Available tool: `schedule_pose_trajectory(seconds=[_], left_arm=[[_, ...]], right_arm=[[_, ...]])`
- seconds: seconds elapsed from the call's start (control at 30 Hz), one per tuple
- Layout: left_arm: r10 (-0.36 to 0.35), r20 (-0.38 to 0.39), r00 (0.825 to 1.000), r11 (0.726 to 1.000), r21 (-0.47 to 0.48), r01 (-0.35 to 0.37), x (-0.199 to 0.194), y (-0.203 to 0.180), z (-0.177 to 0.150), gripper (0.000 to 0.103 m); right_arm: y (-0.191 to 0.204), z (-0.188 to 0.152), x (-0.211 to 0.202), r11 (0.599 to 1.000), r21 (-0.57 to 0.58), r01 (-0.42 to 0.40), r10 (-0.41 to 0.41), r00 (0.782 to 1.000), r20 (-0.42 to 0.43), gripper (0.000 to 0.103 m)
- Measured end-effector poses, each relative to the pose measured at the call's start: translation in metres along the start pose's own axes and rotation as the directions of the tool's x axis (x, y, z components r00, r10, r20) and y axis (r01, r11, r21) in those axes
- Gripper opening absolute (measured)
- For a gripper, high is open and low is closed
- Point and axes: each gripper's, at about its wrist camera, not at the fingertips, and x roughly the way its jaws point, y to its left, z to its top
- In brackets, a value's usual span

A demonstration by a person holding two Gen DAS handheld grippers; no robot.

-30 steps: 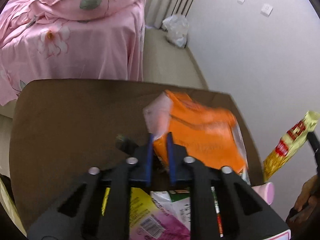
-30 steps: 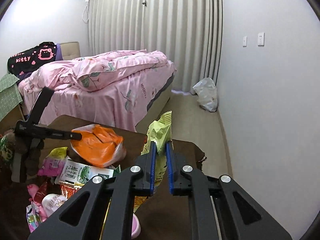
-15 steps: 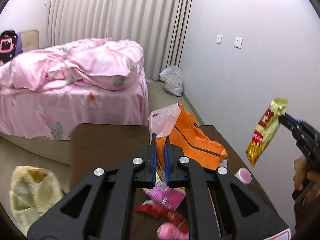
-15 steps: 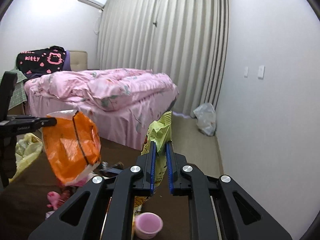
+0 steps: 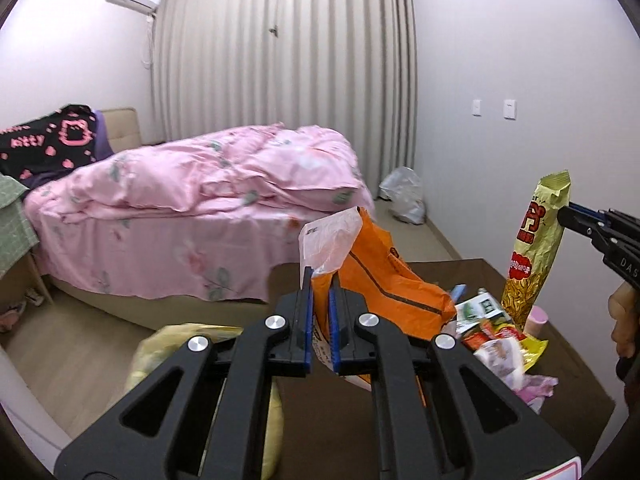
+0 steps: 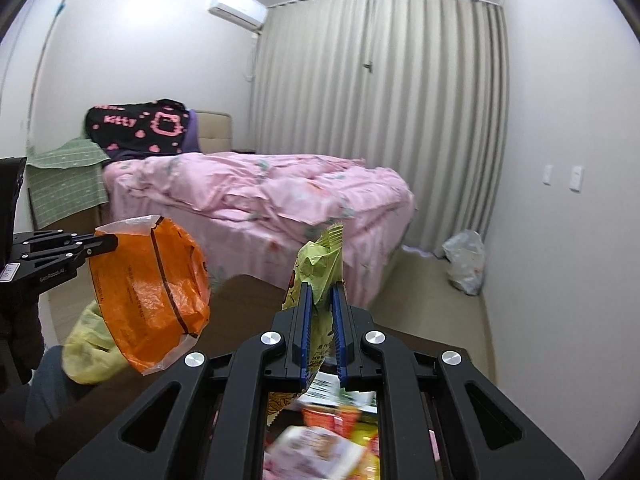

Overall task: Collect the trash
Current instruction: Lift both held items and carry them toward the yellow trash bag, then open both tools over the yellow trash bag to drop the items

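Observation:
My left gripper is shut on the rim of an orange plastic bag and holds it up above the brown table. The bag hangs from that gripper at the left of the right wrist view. My right gripper is shut on a yellow-green snack packet held in the air; the packet and the gripper show at the right of the left wrist view. Several wrappers and a pink cup lie on the table.
A yellow bag sits on the floor by the table's left edge. A pink bed stands beyond. A white plastic bag lies on the floor by the curtain. The wall is close on the right.
Both grippers rose with their loads. The orange bag came off the table and now hangs in the air. The yellow-green packet stayed gripped and went higher.

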Motion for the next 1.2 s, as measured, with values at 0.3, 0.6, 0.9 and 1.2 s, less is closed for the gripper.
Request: schedule_pose_trajectory(seconds=[0.3,0.6,0.9,1.2], left_arm=[[0.264,-0.017,0.964,0.964,-0.043,-0.264,-0.024,0.098,-0.02,0.006],[0.444,-0.094,0.891,0.891,-0.064,-0.45,-0.017,0.153,-0.072,0.006],[0.28,-0.336,0.899,0.953,-0.013,-0.301,0.057,0.145,-0.159,0.006],[0.282,-0.338,0.898,0.922,-0.163,-0.351,0.043,0.167,-0.168,0.006]], right_arm=[[0.06,0.017,0.025,0.994,-0.007,-0.112,0.112,0.994,-0.018,0.011],[0.121,0.022,0.069,0.967,0.002,-0.256,0.256,0.966,-0.034,0.011],[0.205,0.021,0.147,0.889,-0.038,-0.457,0.452,0.887,-0.092,0.011],[0.3,-0.033,0.247,0.797,-0.142,-0.588,0.487,0.763,-0.425,0.011]])
